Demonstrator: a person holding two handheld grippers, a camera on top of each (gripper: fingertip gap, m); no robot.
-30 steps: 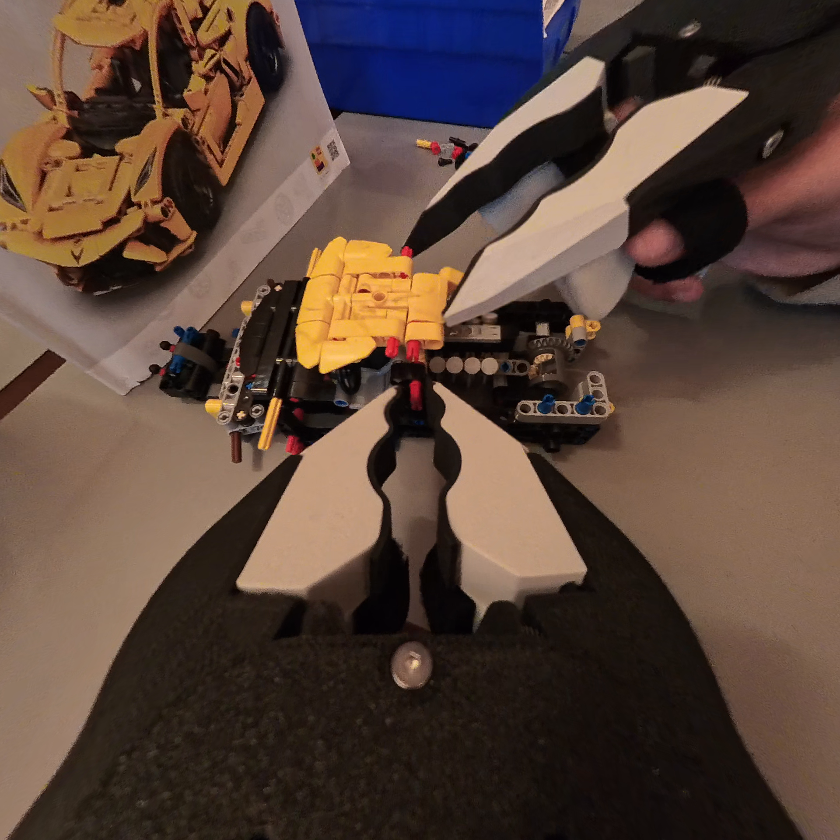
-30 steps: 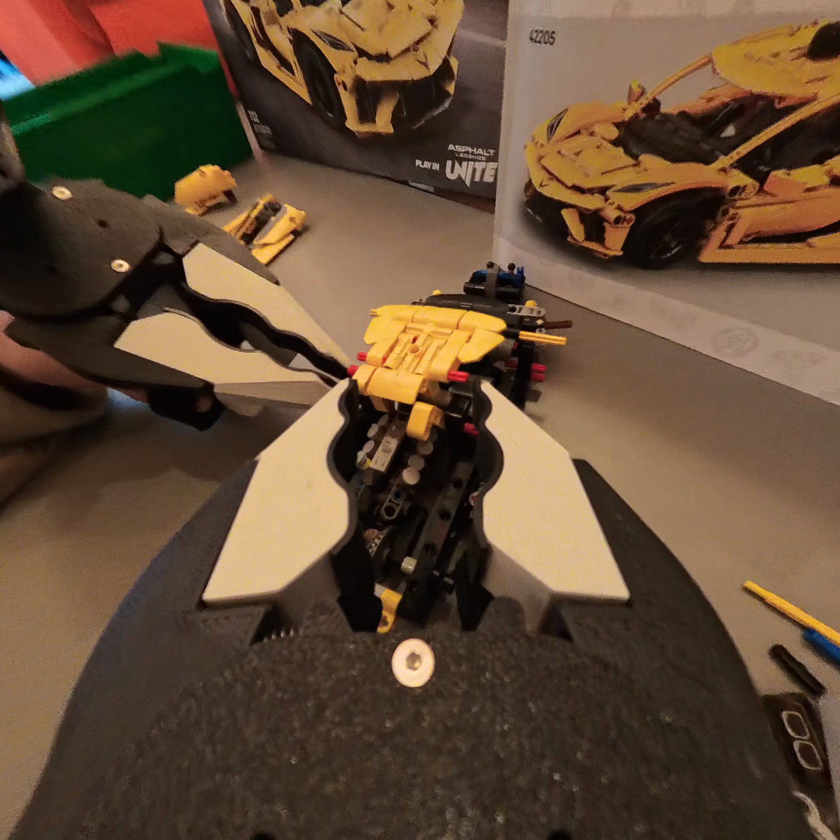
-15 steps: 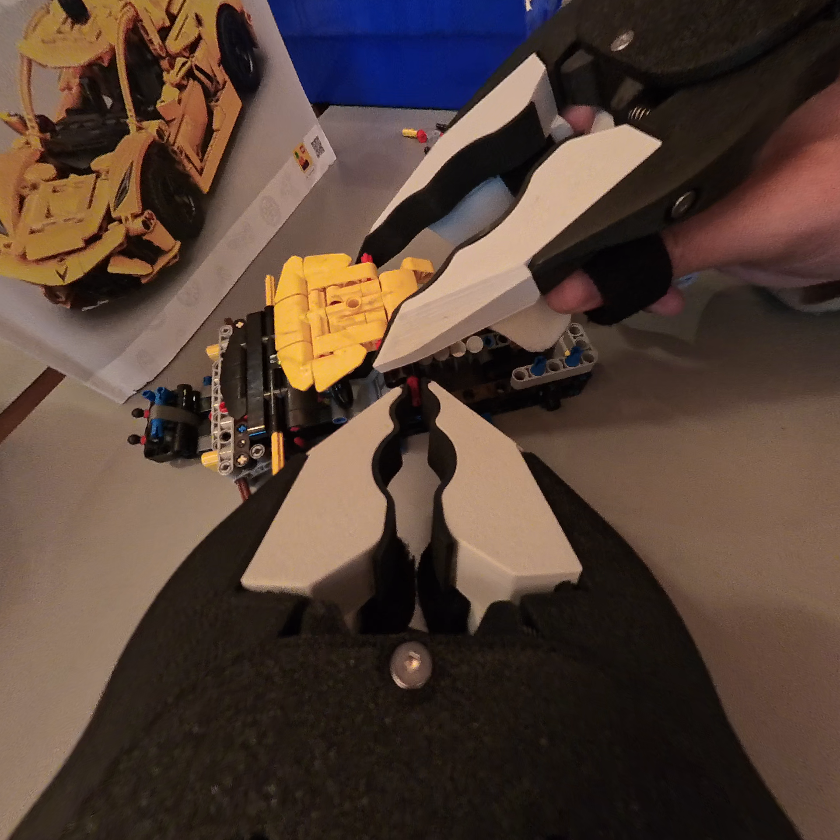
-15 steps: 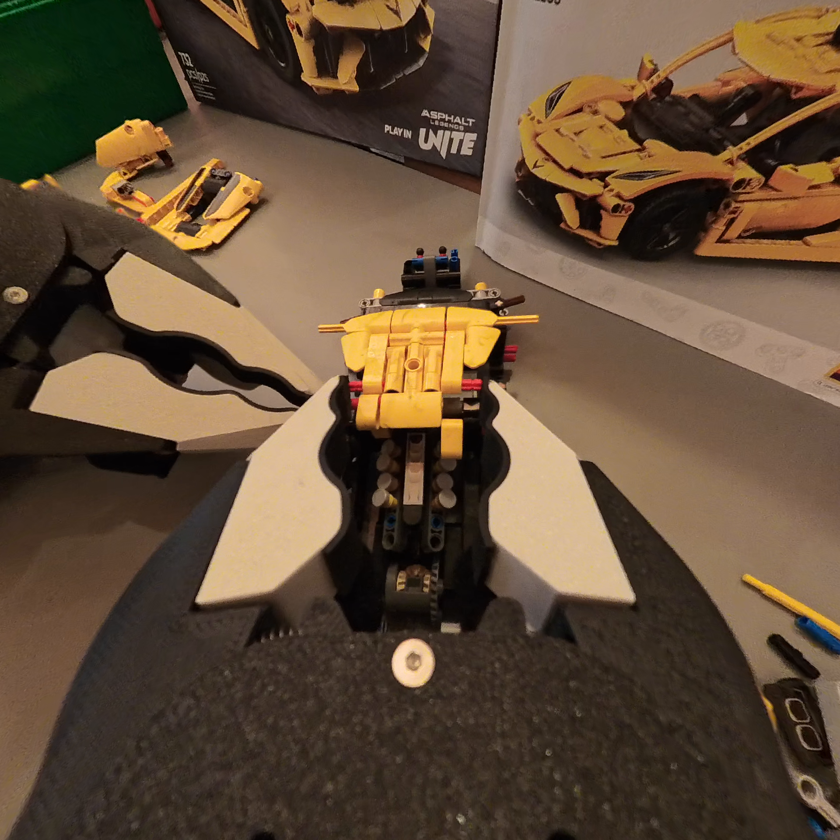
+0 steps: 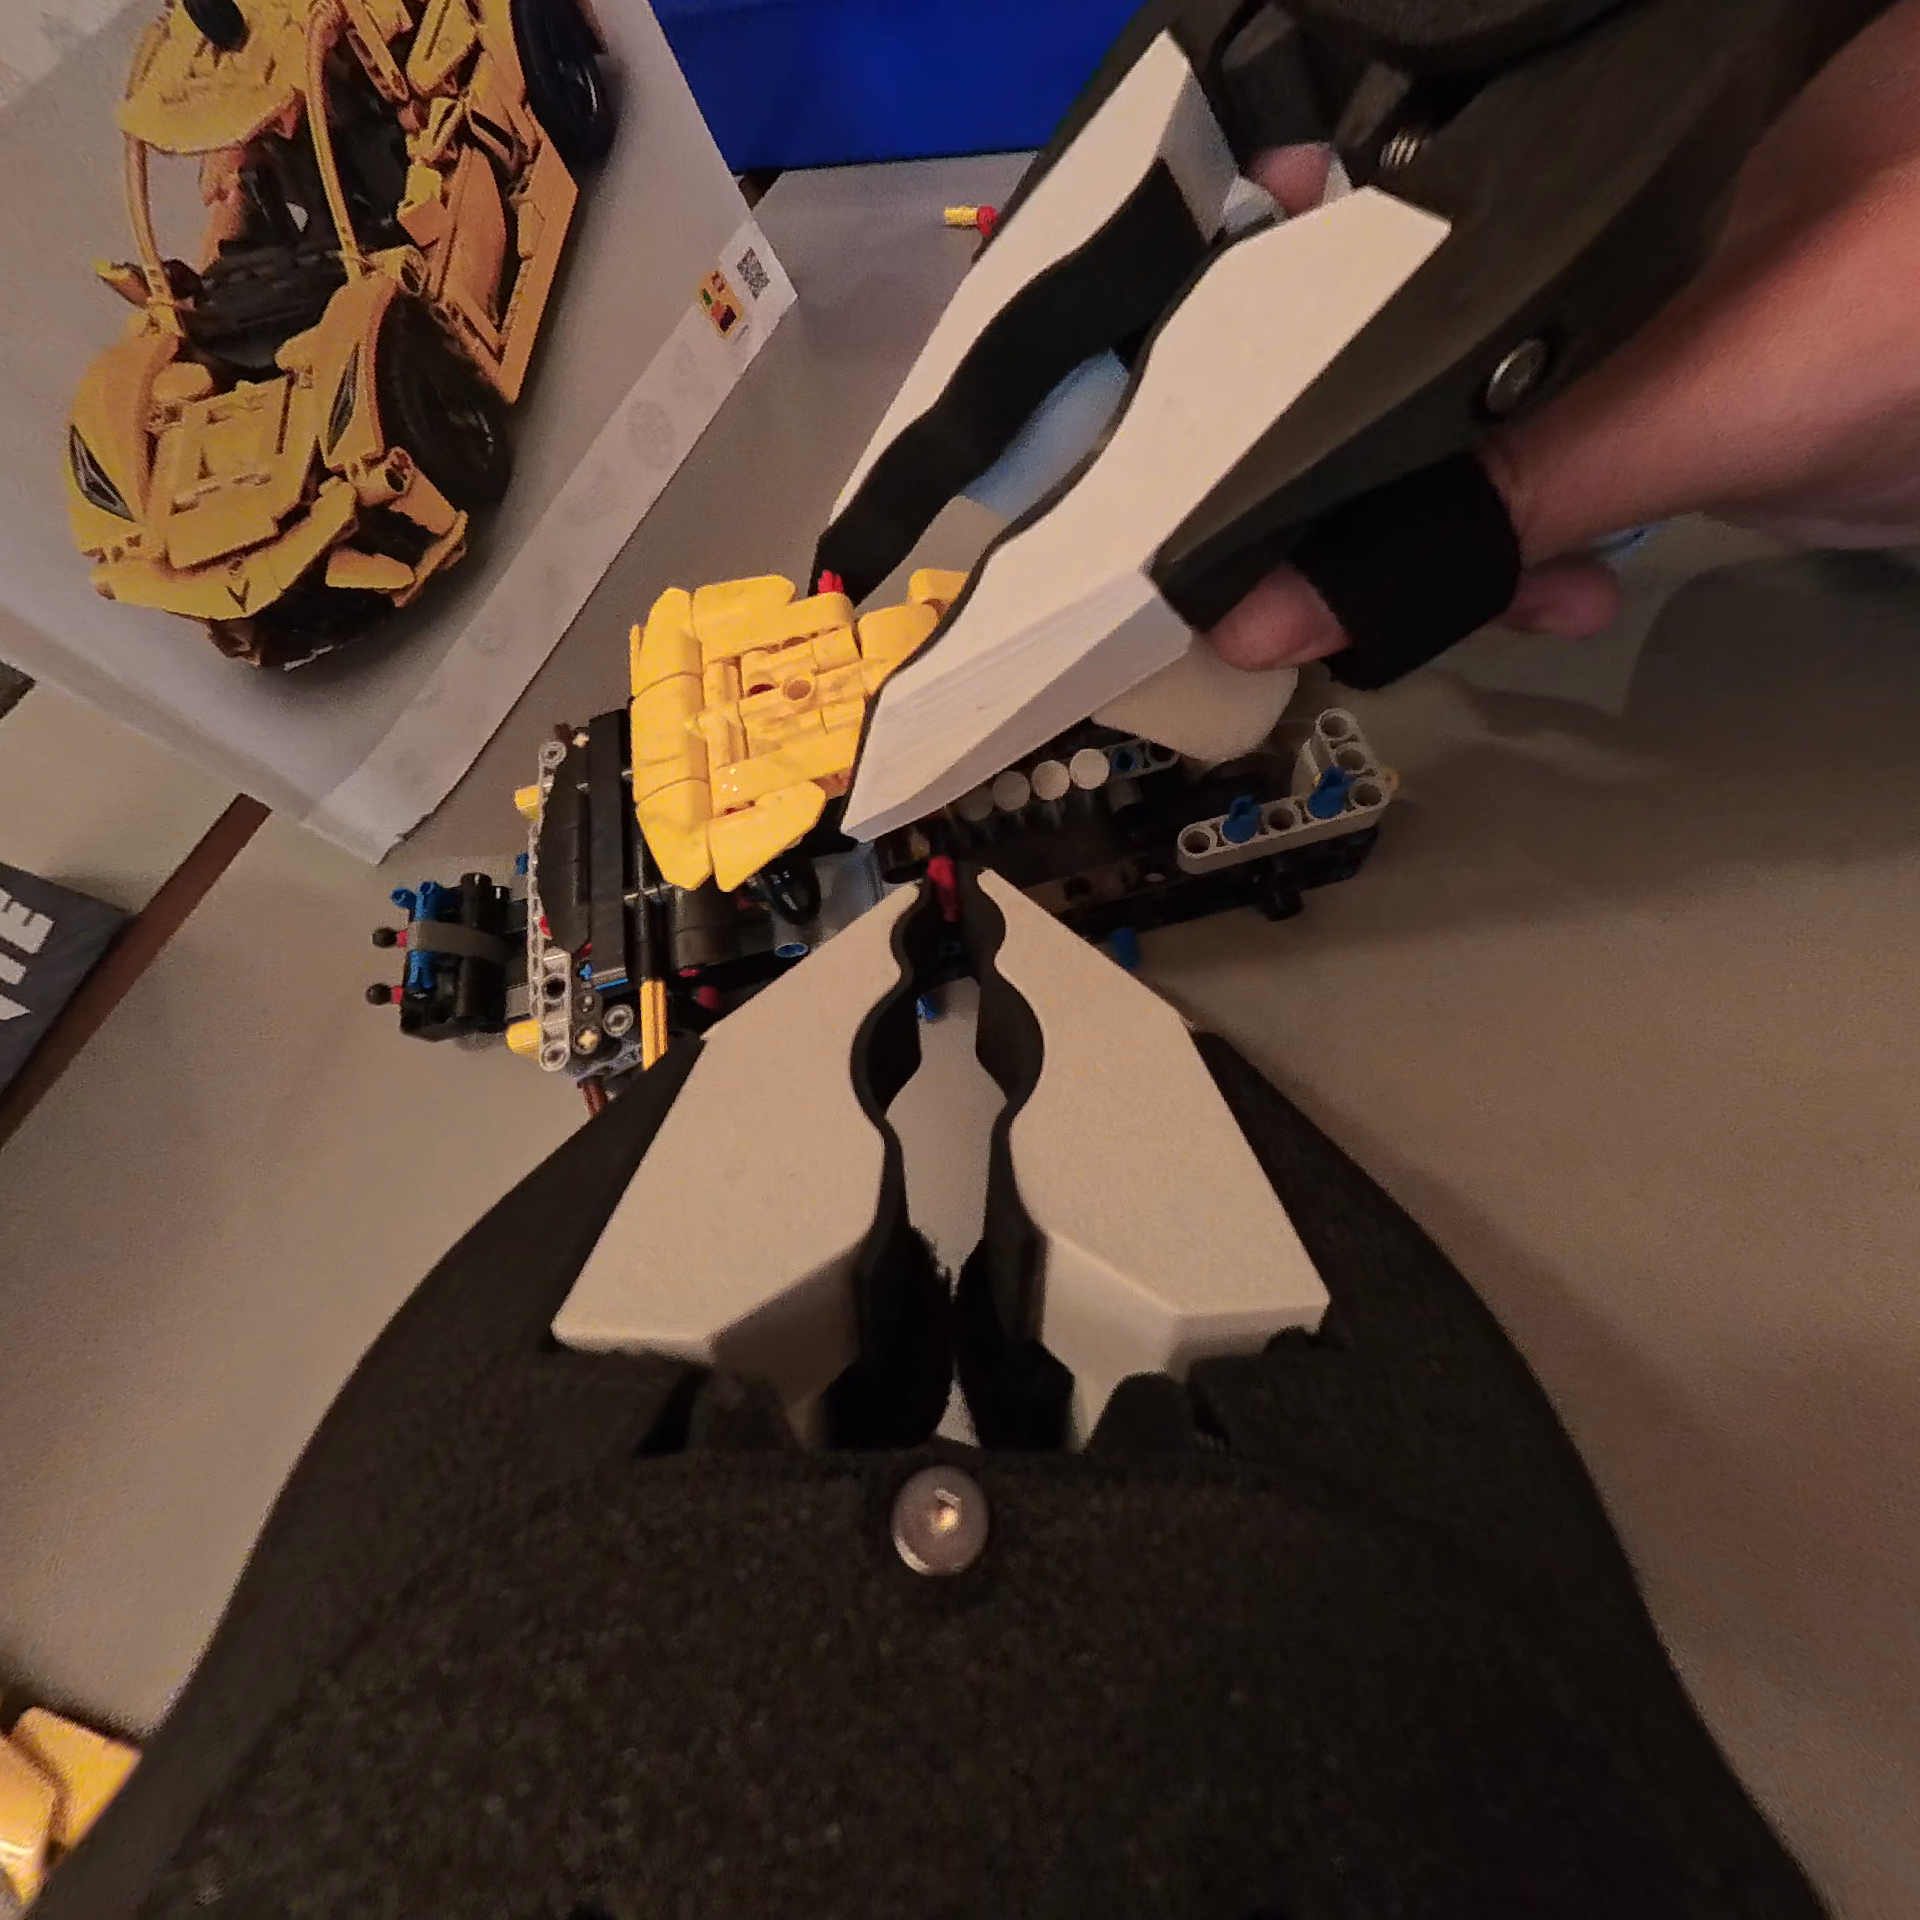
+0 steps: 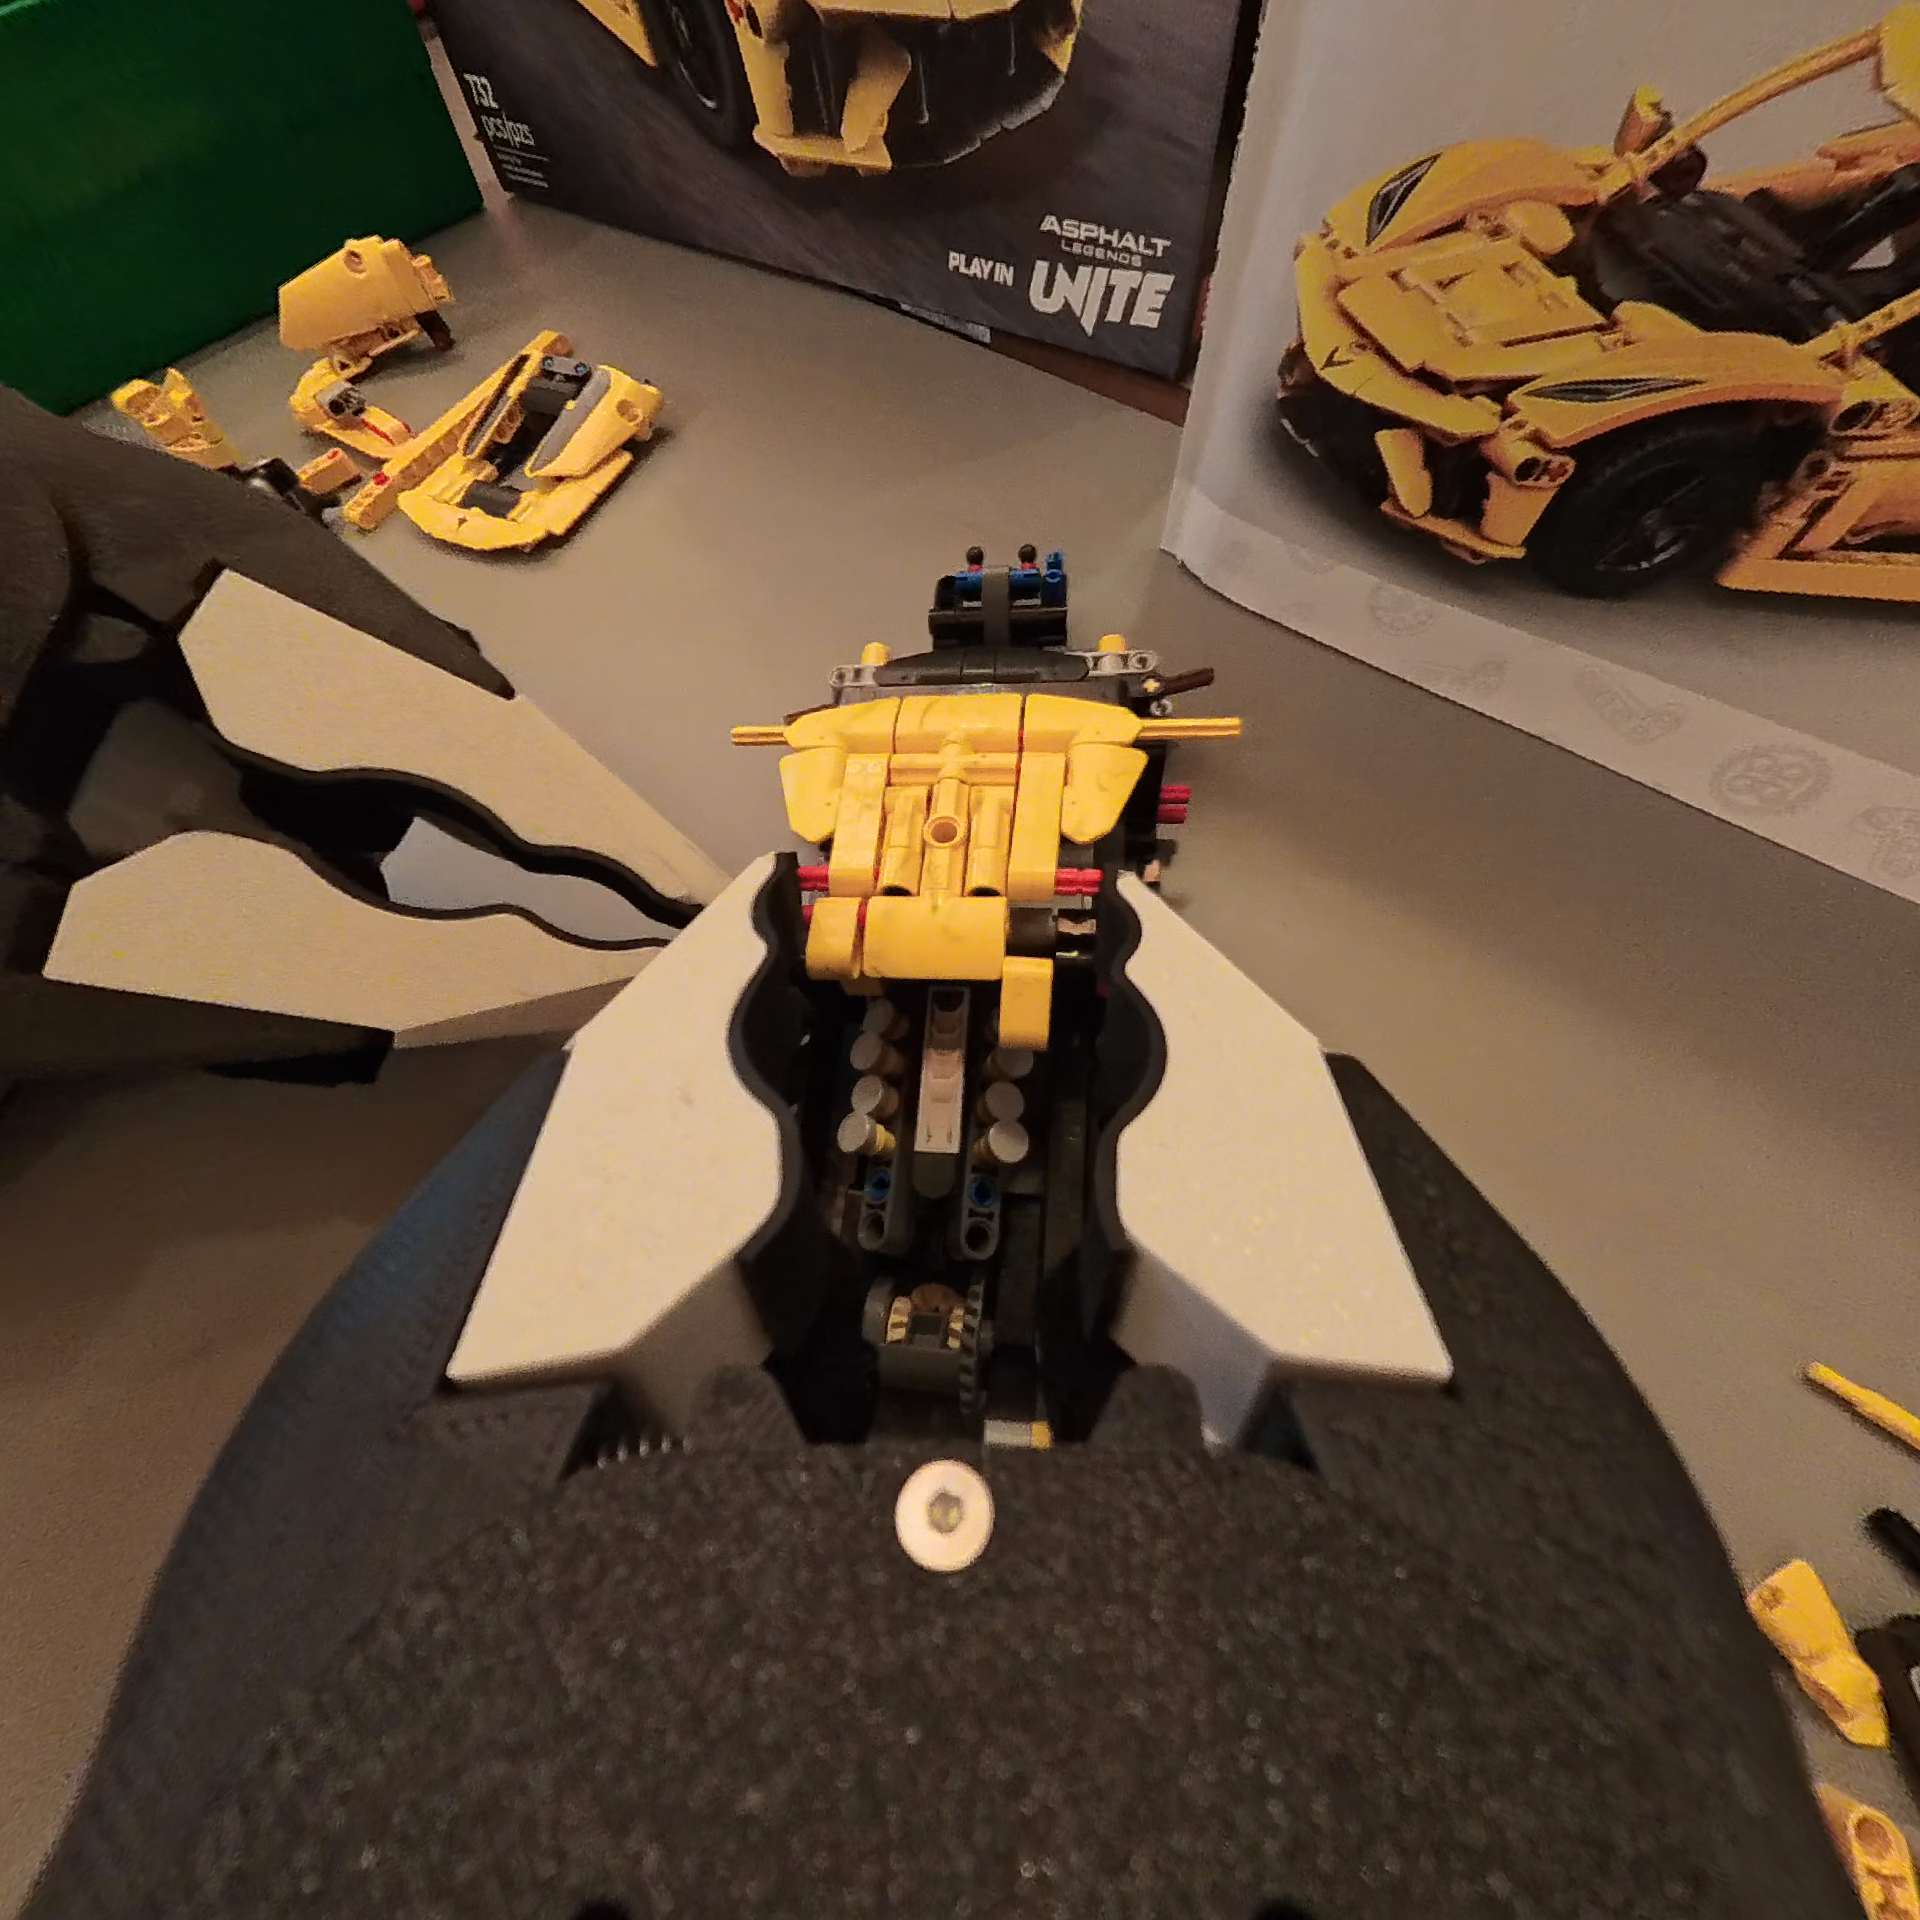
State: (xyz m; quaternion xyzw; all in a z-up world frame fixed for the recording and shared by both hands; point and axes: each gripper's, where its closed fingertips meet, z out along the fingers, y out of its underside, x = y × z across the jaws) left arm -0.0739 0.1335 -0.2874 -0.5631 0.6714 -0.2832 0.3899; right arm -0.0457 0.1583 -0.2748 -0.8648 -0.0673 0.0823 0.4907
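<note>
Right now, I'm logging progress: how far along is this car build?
Done: the yellow panel sits on the car chassis. In hand: the right gripper clamps the chassis; the left gripper pinches a red pin at its side. Left: yellow body sections lie loose on the table.

model chassis (image 6: 961, 1049) set on table (image 6: 1507, 1039) | booklet (image 6: 1558, 364) stood behind it, right | loose body parts (image 6: 488, 436) laid far left (beside bin (image 6: 187, 156))

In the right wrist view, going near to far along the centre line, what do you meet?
Right gripper → brick car chassis between its jaws → yellow panel assembly → black-and-blue end piece → dark product box.
</note>
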